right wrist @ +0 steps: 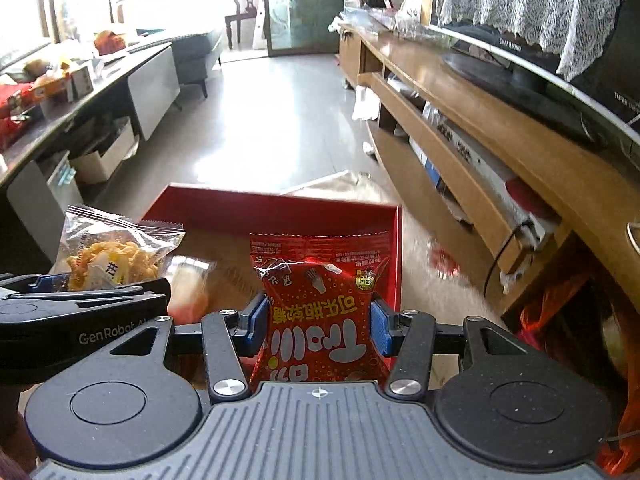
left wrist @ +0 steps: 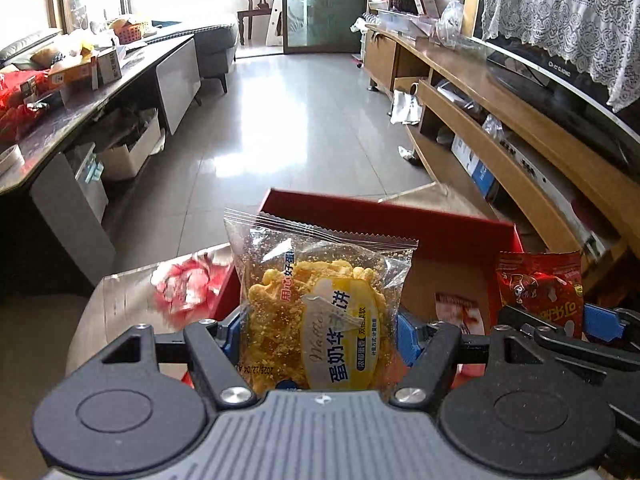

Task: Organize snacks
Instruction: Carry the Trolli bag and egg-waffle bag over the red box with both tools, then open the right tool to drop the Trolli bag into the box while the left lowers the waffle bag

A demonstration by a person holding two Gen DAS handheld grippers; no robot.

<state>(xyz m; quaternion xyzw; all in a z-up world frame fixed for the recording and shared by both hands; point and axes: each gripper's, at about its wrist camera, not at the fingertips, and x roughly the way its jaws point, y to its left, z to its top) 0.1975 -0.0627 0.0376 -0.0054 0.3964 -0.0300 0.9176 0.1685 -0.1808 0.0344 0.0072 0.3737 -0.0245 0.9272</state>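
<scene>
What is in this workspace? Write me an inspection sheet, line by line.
Surface: tiled floor, glossy with window glare.
Job's things: clear waffle snack packet and red candy packet, both held above the open red box; another packet lies blurred inside the box.
Clutter: snack bags and cartons on the left table; cardboard boxes underneath it.
Grippers: left claw shut on the waffle snack packet; right claw shut on the red candy packet.
Cables: one black cable hanging by the wooden TV cabinet.
Surroundings: TV with lace cover, chair, glass door.
</scene>
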